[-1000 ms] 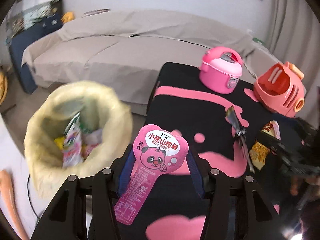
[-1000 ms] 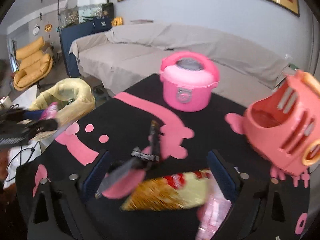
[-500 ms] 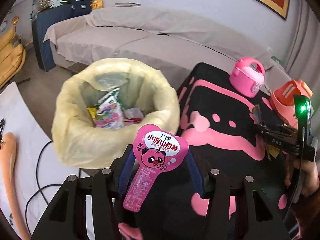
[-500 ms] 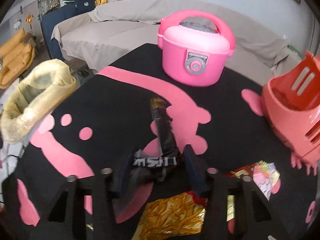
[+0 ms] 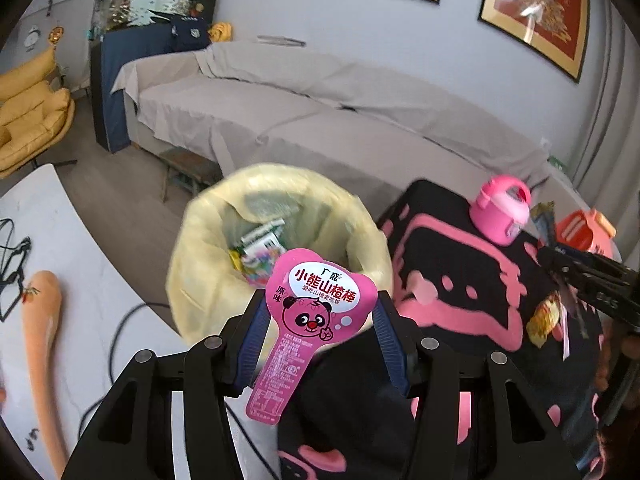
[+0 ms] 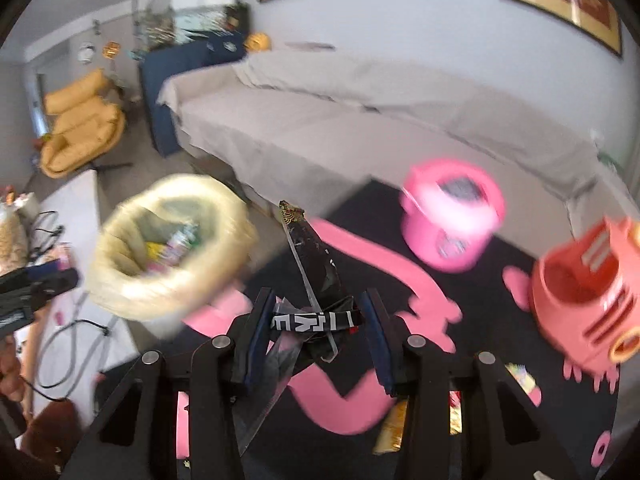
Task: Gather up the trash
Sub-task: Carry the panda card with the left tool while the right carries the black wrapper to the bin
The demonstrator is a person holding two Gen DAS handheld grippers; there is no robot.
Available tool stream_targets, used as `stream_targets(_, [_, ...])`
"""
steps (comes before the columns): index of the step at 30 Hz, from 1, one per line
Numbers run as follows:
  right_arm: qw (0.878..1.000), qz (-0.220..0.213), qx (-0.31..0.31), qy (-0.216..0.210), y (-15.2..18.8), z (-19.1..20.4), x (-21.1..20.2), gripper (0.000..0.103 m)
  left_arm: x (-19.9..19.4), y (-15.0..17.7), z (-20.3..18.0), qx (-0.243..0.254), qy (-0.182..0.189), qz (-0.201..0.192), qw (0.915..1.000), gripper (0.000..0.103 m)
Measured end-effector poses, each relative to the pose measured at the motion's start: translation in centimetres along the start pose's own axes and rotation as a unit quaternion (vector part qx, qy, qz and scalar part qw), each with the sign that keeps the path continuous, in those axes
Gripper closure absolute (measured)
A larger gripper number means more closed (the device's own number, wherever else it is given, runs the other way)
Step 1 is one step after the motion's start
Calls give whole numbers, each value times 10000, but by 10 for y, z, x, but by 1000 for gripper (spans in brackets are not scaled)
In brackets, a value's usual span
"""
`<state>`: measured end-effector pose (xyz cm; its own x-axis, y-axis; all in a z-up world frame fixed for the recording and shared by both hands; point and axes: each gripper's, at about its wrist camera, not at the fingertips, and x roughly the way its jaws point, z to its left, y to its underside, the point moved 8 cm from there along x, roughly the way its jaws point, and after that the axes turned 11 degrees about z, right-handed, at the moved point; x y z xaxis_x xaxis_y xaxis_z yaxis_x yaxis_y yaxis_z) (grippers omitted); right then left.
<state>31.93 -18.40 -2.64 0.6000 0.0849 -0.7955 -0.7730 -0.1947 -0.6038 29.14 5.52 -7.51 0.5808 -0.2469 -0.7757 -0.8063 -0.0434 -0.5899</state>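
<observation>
Toys on the tabletop, sofa behind

A pink toy rice cooker (image 6: 452, 224) and an orange toy basket (image 6: 588, 300) stand near the tabletop's (image 6: 492, 292) far edge; a grey covered sofa (image 5: 320, 104) runs beyond.

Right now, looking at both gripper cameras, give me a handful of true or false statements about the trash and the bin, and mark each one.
1. The left gripper holds a pink bear-print wrapper. True.
2. The right gripper is empty. False: its jaws, which have just been closing, pinch a black wrapper.
3. The yellow-lined bin already has trash in it. True.
4. The pink toy cooker sits on the floor. False: it stands on the black and pink tablecloth.
5. A yellow snack wrapper lies on the tablecloth. True.
</observation>
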Motion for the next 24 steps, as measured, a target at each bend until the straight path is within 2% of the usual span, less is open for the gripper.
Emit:
stream_targets(6, [9975, -393, -496, -319, -36, 59, -18, 62, -14, -23, 25, -147, -96, -210, 9996, 50])
stream_targets(13, [9944, -465, -805, -507, -59, 100, -10, 62, -2, -48, 57, -301, -221, -273, 9989, 50])
stream_targets(18, [9939, -292, -899, -564, -62, 112, 11, 62, 20, -64, 75, -437, -289, -257, 9983, 50])
stream_targets(24, [9950, -109, -858, -508, -60, 107, 31, 62, 58, -69, 76, -430, -207, 38, 9989, 50])
